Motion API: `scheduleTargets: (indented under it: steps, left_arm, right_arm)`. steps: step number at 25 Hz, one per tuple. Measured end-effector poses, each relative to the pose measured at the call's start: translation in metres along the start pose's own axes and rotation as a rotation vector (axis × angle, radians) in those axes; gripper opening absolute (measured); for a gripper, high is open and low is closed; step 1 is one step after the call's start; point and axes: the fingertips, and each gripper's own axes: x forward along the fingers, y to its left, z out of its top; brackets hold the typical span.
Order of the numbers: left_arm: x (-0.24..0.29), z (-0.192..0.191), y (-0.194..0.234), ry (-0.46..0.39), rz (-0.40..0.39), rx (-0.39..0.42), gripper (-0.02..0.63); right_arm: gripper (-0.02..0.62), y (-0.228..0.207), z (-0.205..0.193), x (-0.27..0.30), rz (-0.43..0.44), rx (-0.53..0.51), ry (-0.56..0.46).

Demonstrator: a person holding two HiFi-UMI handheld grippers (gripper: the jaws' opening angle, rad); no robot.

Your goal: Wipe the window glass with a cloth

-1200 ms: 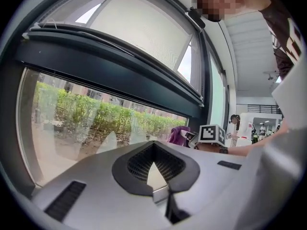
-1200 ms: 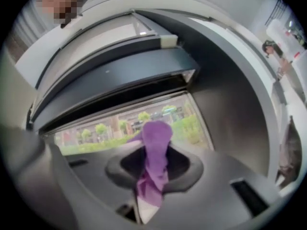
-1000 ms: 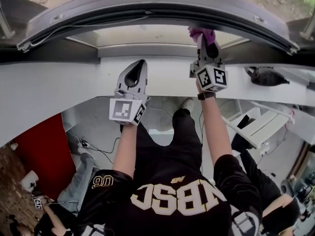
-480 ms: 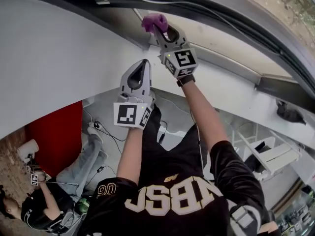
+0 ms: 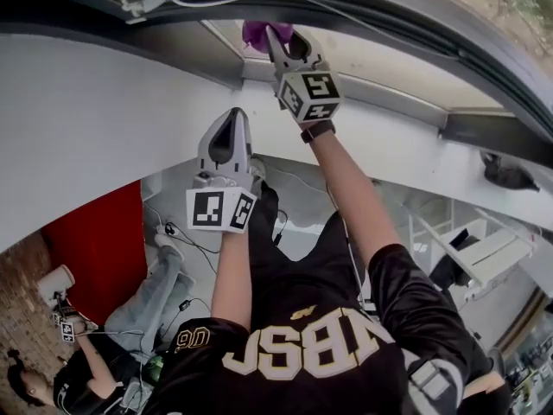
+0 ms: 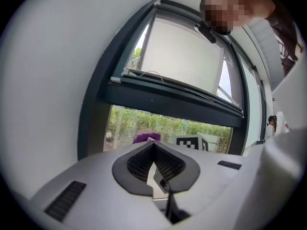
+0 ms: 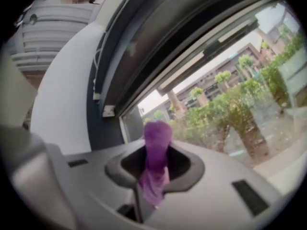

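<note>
Cloth (image 7: 157, 138): purple, bunched into a narrow wad, pinched between the jaws of the right hand-held gripper (image 7: 154, 164); its rounded end stuck out past the tips.
Cloth position: at the pane's left end, beside the dark frame (image 5: 216, 54).
Window glass (image 7: 230, 109): clear, with hedges and buildings showing through.

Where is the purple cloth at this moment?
The purple cloth is clamped in the right gripper, top centre in the head view, up at the window glass beside its dark frame; the left gripper is below-left.
</note>
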Motion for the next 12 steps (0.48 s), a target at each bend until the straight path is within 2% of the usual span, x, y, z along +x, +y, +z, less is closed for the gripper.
scheduleTargets:
  steps: [4,6,10,12]
  left_arm:
    - [0.028,-0.024,-0.069,0.014,-0.099,-0.015,0.018]
    - [0.043,-0.037,-0.113,0.02,-0.155,-0.024,0.018]
    - [0.066,-0.062,-0.203,0.031,-0.235,-0.062,0.018]
    - [0.073,-0.073,-0.246,0.035,-0.284,-0.07,0.018]
  right_arm:
    - [0.086,-0.096,0.025,-0.083,-0.143,-0.022,-0.02]
    - [0.086,-0.155,0.043,-0.135,-0.243,-0.014,-0.042]
    - [0.086,-0.299,0.08,-0.268,-0.555,0.161,-0.164]
    - [0.086,-0.358,0.094,-0.324,-0.676,0.156,-0.198]
